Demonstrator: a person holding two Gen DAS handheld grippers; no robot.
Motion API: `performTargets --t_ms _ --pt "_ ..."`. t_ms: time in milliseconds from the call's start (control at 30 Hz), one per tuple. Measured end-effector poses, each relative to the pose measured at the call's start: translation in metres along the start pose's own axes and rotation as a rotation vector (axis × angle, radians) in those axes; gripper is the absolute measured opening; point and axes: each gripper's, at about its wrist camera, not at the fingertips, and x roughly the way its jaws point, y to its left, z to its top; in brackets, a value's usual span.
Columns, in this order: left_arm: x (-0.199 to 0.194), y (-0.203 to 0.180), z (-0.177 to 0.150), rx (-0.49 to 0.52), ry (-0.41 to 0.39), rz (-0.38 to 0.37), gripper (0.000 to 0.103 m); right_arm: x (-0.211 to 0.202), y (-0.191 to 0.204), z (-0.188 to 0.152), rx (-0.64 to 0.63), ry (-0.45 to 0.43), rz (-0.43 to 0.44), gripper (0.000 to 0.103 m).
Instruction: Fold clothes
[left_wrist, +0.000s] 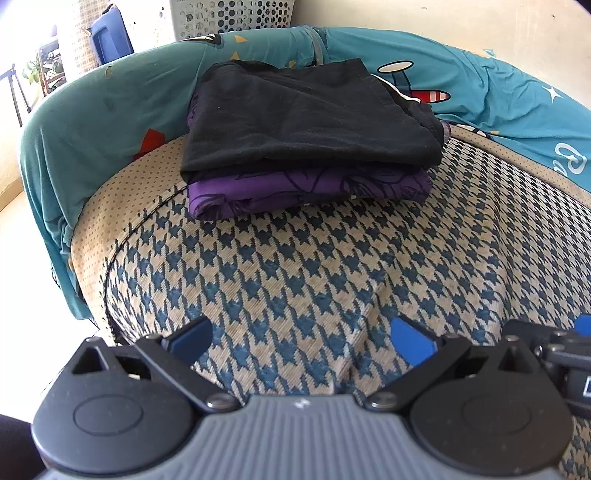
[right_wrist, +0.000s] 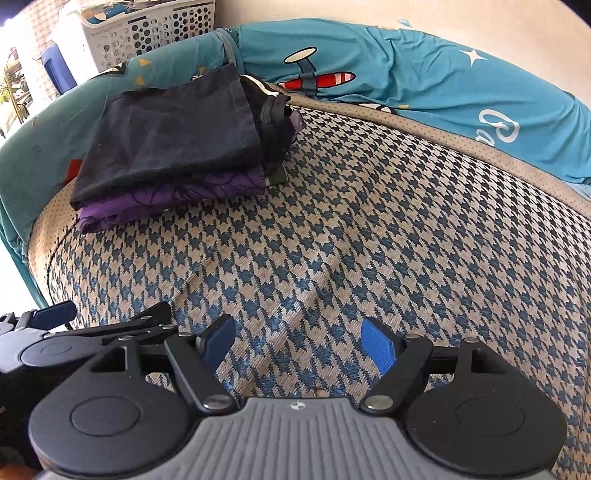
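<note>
A folded black garment (left_wrist: 306, 118) lies on top of a folded purple patterned garment (left_wrist: 310, 194), stacked at the far left of a houndstooth cushion (left_wrist: 314, 277). The stack also shows in the right wrist view, black garment (right_wrist: 173, 144) over purple garment (right_wrist: 166, 195). My left gripper (left_wrist: 301, 341) is open and empty, low over the cushion, well short of the stack. My right gripper (right_wrist: 299, 347) is open and empty, beside the left gripper, whose body (right_wrist: 55, 332) shows at its left.
A teal cartoon-print sheet (left_wrist: 498, 96) covers the sofa back and armrest (left_wrist: 85, 147) around the cushion. A white perforated laundry basket (right_wrist: 140, 29) and a blue container (left_wrist: 110, 37) stand behind the sofa. The cushion's left edge (left_wrist: 107, 277) drops off to the floor.
</note>
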Motion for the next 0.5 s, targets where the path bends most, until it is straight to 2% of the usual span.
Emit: performTargets --t_ms 500 --pt "0.0011 0.0028 0.0000 -0.017 0.004 -0.001 0.103 0.0028 0.0002 0.0020 0.001 -0.005 -0.008 0.075"
